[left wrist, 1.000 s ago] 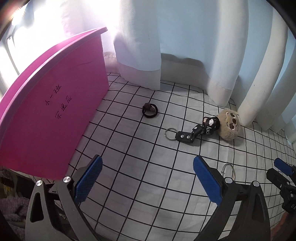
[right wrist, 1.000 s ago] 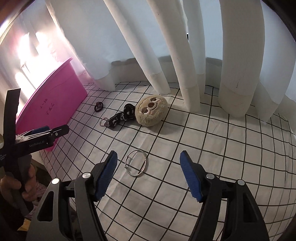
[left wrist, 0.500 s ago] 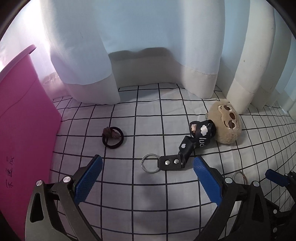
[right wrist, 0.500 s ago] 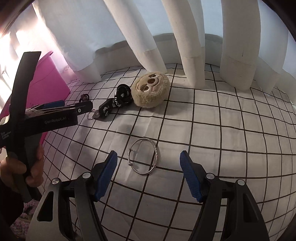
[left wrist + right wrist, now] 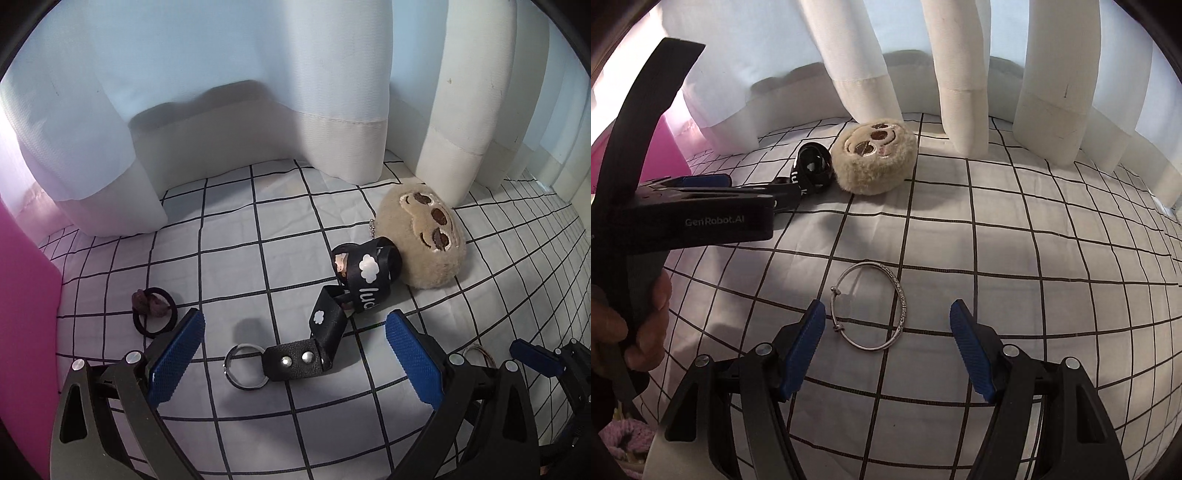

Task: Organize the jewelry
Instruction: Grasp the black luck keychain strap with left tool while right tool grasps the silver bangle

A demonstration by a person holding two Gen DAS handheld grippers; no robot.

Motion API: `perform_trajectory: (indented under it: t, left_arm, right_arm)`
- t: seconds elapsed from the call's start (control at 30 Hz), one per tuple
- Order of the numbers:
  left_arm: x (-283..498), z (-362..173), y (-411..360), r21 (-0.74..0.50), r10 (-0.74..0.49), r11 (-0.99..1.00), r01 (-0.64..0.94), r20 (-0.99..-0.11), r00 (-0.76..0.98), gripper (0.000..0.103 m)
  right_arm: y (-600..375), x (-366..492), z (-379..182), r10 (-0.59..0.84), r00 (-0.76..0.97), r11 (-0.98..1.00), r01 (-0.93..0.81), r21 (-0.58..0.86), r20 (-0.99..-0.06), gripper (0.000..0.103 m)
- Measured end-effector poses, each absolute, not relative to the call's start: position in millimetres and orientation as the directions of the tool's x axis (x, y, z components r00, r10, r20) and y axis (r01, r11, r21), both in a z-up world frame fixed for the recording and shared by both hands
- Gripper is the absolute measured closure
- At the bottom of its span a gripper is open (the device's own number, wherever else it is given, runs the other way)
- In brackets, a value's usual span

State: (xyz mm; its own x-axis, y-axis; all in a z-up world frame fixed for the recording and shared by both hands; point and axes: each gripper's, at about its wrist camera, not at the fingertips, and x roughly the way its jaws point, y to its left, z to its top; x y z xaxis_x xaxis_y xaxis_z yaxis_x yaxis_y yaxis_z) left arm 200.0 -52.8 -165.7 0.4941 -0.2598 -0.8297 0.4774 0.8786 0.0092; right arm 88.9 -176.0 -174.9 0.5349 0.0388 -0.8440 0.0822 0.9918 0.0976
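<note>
My right gripper point(image 5: 886, 347) hangs with jaws wide and empty; the thin silver bangle point(image 5: 871, 306) lies flat between them on the black-gridded white sheet point(image 5: 1034, 258). My left gripper point(image 5: 293, 360), equally wide and empty, frames the black strap keyring point(image 5: 295, 360).

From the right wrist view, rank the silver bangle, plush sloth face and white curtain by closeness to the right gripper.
1. Silver bangle, lying between the open right gripper's fingers.
2. Plush sloth face, farther back, slightly left.
3. White curtain, hanging behind it at the back.
</note>
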Motion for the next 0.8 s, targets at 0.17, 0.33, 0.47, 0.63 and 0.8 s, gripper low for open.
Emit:
perform_trajectory:
  t: [0.17, 0.33, 0.47, 0.63, 0.8]
  left_arm:
    - [204.3, -172.4, -57.9, 0.003, -0.275, 0.866, 0.499, -0.832, 0.482, 0.006]
    - [211.4, -182.3, -66.0, -0.021, -0.292, 0.856, 0.516, -0.843, 0.451, 0.006]
    - [211.0, -183.3, -71.8, -0.013, -0.299, 0.850, 0.526, -0.834, 0.463, 0.006]
    - [208.4, -185.2, -77.8, -0.009, -0.310, 0.846, 0.533, -0.821, 0.480, 0.005]
    - [210.0, -186.0, -83.1, -0.013, -0.316, 0.844, 0.537, -0.820, 0.477, 0.007]
  right_arm:
    - [-167.1, 88.7, -177.9, -0.008, 0.553, 0.998, 0.056, 0.028, -0.833, 0.036]
    - [-167.0, 86.5, -180.2, -0.012, 0.579, 0.999, 0.049, 0.020, -0.815, 0.036]
    - [-167.7, 87.1, -180.8, -0.014, 0.584, 0.999, 0.049, 0.019, -0.812, 0.036]
    - [-168.1, 87.9, -181.2, -0.005, 0.587, 0.999, 0.029, 0.015, -0.810, 0.036]
    - [-161.3, 93.7, -180.3, 0.018, 0.582, 1.000, -0.011, 0.014, -0.813, 0.042]
